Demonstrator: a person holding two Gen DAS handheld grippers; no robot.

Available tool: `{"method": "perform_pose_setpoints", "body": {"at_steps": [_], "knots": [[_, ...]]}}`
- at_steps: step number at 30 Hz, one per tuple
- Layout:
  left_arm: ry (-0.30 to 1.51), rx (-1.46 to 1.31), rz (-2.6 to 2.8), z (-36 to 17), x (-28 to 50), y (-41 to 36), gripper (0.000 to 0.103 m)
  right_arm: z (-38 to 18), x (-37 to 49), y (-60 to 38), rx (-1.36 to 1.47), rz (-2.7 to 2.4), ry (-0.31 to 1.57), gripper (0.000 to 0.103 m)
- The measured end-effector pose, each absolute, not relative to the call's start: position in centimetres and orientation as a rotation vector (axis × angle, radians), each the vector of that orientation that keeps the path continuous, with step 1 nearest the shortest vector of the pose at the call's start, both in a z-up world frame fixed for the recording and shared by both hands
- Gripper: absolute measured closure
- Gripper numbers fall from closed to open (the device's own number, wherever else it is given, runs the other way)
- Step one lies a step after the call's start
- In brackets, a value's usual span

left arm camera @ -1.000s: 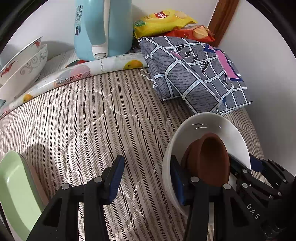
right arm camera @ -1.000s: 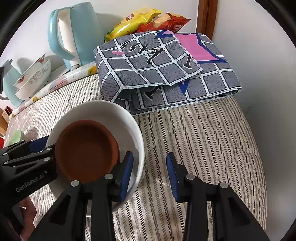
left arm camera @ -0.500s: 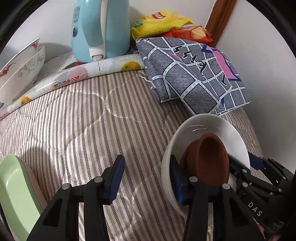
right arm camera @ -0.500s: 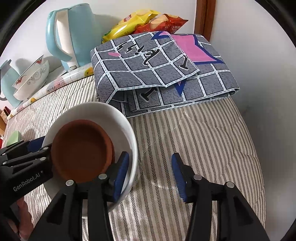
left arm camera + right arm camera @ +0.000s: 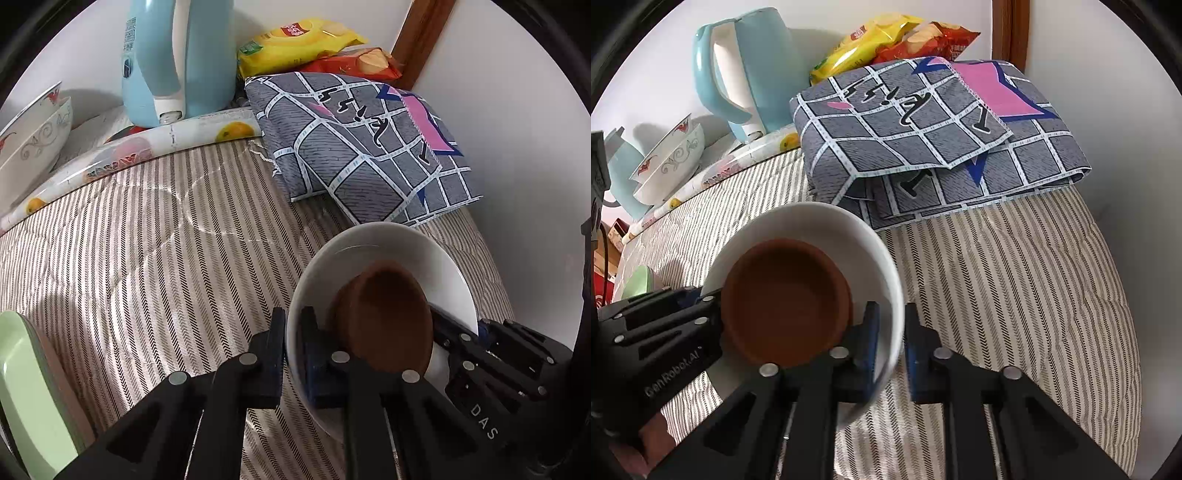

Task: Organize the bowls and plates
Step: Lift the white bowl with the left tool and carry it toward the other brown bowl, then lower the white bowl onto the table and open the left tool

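Observation:
A white bowl [image 5: 391, 251] holds a smaller brown bowl [image 5: 388, 317] and is tilted above the striped bed cover. My left gripper [image 5: 293, 354] is shut on the white bowl's left rim. My right gripper [image 5: 889, 347] is shut on the opposite rim of the white bowl [image 5: 812, 225], with the brown bowl [image 5: 786, 302] inside it. Each gripper shows in the other's view across the bowl. Two patterned white bowls [image 5: 33, 129] are stacked at the far left. A green plate [image 5: 26, 398] lies at the near left edge.
A light blue kettle [image 5: 177, 59] stands at the back on a fruit-print mat [image 5: 147, 144]. A folded grey checked cloth [image 5: 369, 144] lies at the back right, with snack bags [image 5: 303, 48] behind it. A white wall [image 5: 1108, 110] bounds the right side.
Both grippers have closed from open onto the white bowl's rim, one on each side. The bowl has stayed in about the same place.

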State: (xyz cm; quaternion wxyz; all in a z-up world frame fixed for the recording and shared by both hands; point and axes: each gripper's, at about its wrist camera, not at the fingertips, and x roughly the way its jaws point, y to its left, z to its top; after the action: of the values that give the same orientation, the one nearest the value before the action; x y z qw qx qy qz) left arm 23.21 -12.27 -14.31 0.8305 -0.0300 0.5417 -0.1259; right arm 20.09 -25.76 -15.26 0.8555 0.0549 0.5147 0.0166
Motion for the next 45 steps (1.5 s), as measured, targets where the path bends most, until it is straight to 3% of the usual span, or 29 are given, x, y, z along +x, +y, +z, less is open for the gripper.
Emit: {"method": "perform_pose_setpoints", "body": {"at_steps": [27,38,41,45], "knots": [[1.11,-0.057,-0.254,-11.4,16.7,-9.6,0.094,-12.4,13.4,-23.4,0.163,0.041,1.028,0.091],[1.114,-0.018,-0.233,-13.9,15.4,-9.2,0.093,-14.5,12.7,-22.2,0.137,0.057,1.063,0.091],[1.074,0.008,-0.226,-13.6,15.2,-9.4,0.092,-14.8,12.9,-22.2,0.127,0.06,1.061,0.091],[1.05,0.038,-0.196,-13.6,15.1,-9.4,0.076,-15.3,13.1,-22.9,0.138,0.083,1.063,0.091]]}}
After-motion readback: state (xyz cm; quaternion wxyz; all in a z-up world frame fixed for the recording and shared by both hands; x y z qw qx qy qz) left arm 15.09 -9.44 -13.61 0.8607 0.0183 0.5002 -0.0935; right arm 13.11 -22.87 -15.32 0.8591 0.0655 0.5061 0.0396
